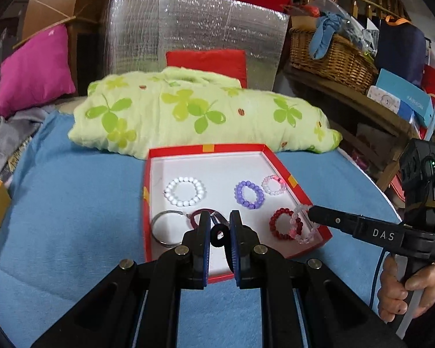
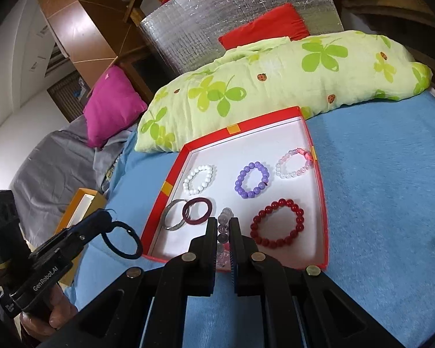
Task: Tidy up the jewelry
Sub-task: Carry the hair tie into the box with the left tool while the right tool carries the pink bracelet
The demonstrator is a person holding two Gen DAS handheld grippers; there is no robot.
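The left hand-held gripper [image 1: 219, 233] is clamped on a black hair tie [image 1: 219, 234], held above the near left edge of the red tray [image 1: 287, 171] on the blue bed [image 1: 72, 203]. The right hand-held gripper [image 2: 224, 233] is closed on a clear pink bead bracelet [image 1: 303, 226], which hangs over the tray's near right corner, just beside the dark red bracelet [image 2: 278, 223]. White [image 2: 198, 179], purple [image 2: 252, 179] and pale pink [image 2: 294, 163] bracelets lie farther back in the tray.

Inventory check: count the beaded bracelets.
5: white, purple, pale pink and red in the box; a clear pink one in the right gripper. None seems hidden.
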